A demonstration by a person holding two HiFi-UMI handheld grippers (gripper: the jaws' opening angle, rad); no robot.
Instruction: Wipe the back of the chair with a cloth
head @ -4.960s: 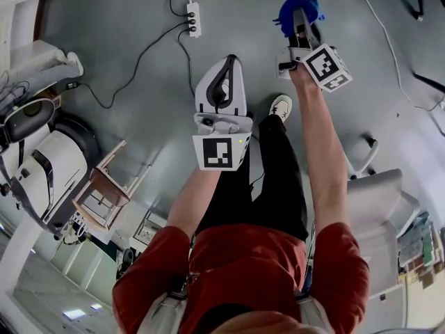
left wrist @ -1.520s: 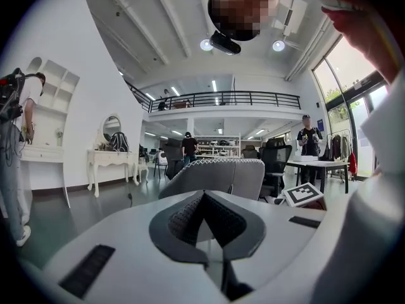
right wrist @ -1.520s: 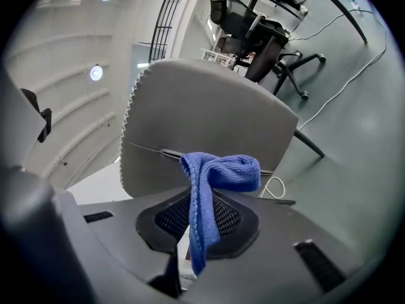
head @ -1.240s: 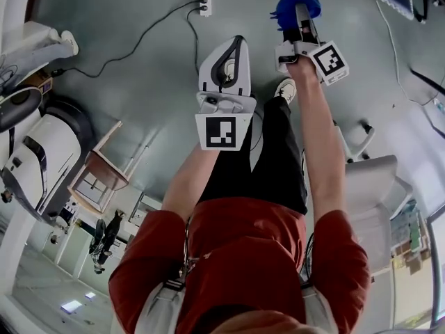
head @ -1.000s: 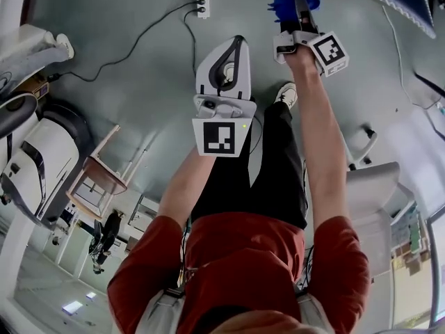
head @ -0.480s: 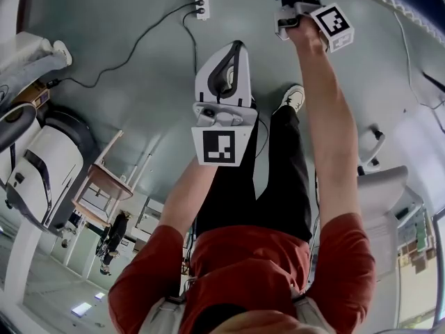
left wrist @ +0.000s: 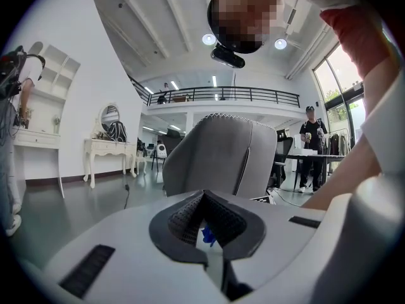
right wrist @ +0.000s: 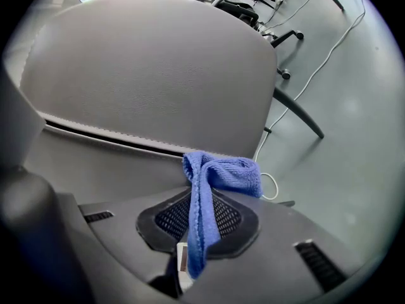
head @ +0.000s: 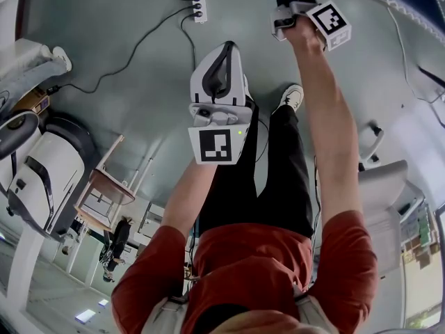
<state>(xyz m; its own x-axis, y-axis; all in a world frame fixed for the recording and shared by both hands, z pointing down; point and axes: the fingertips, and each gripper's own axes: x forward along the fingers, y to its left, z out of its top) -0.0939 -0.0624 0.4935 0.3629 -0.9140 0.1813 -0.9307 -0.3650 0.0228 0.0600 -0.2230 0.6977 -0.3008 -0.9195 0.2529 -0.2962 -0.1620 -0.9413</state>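
The right gripper (right wrist: 197, 223) is clamped on a blue cloth (right wrist: 221, 173), pinching one hanging end while the bunched end rises in front of the grey chair (right wrist: 145, 62), level with the seam across its back; whether cloth and chair touch cannot be told. The left gripper (left wrist: 204, 215) is clenched, jaws together, with a tiny blue fleck at their meeting that cannot be made out. It points at the same chair from further off. A power strip (head: 197, 3) lies on the floor.
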